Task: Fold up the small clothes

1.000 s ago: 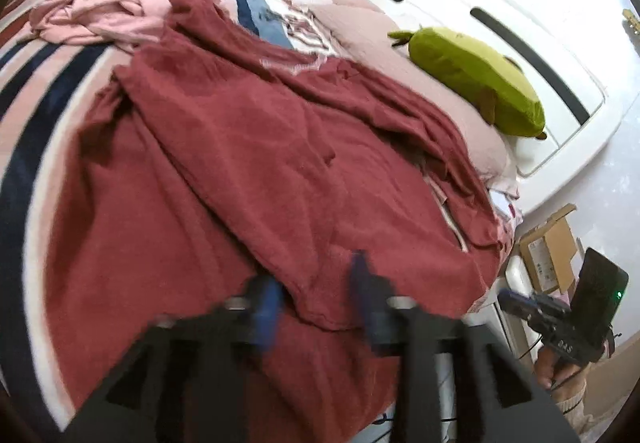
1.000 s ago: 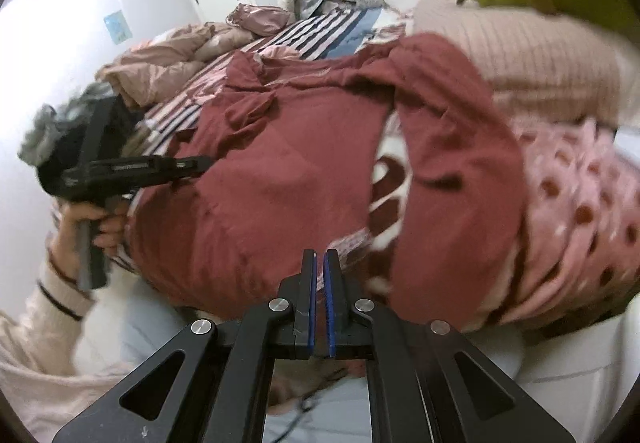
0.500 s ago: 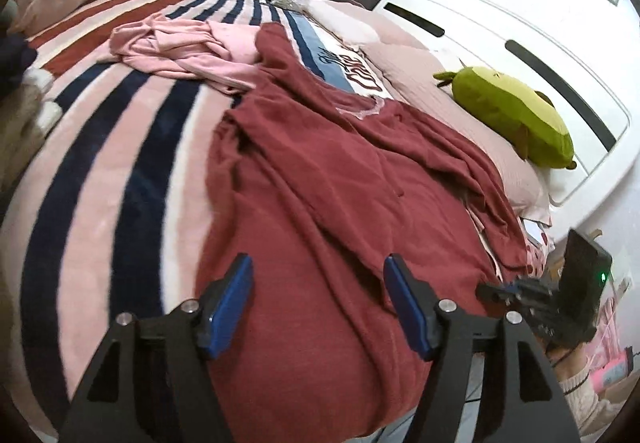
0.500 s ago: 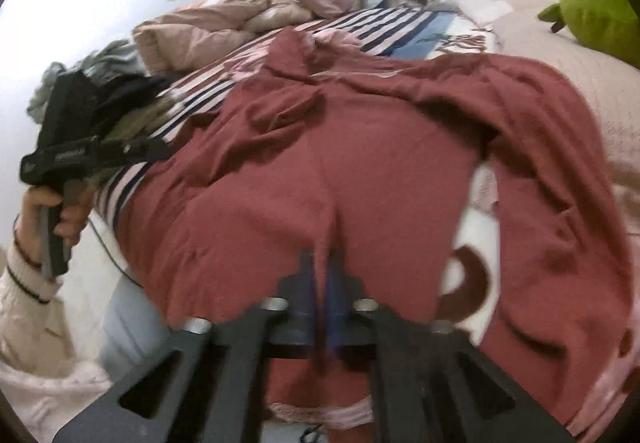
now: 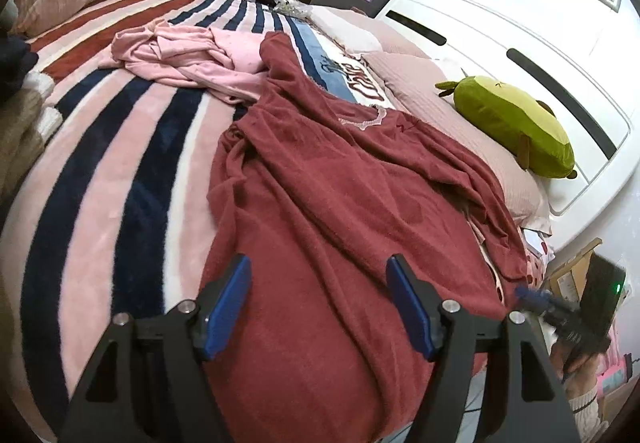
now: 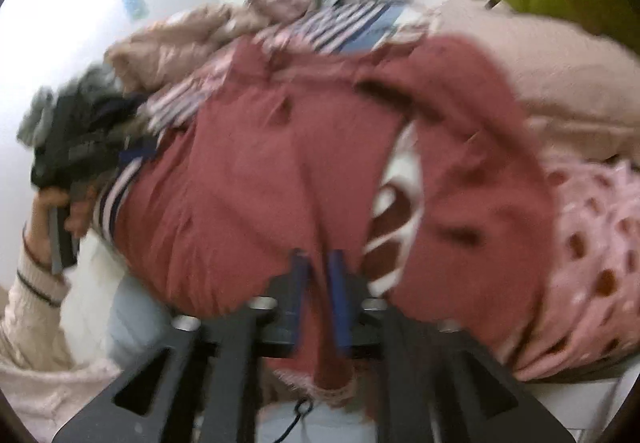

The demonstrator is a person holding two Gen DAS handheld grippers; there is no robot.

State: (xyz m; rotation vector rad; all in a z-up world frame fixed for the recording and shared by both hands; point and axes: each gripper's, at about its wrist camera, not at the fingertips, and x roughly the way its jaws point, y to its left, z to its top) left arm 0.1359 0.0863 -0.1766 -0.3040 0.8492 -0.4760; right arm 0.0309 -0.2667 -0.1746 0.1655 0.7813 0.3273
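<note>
Bedding comes first: a striped blanket in pink, navy and white covers the bed, with a white headboard along its far right side. Spread across the near half of the blanket lies a dark red garment, rumpled, its hem hanging over the bed's near edge and one side draped toward the pink pillow. A green plush toy rests on that pillow, against the headboard. A crumpled pink garment sits farther up the blanket, touching the red one's far end.

Left gripper hovers above the red fabric, its jaws set wide and opening, nothing between them, blue pads clear of the cloth.

Right gripper, seen in a blurred frame, has jaws parting; a fold of the red garment appears to lie between them, though contact cannot be confirmed. A hand at that view's left edge grips the other tool's handle.
</note>
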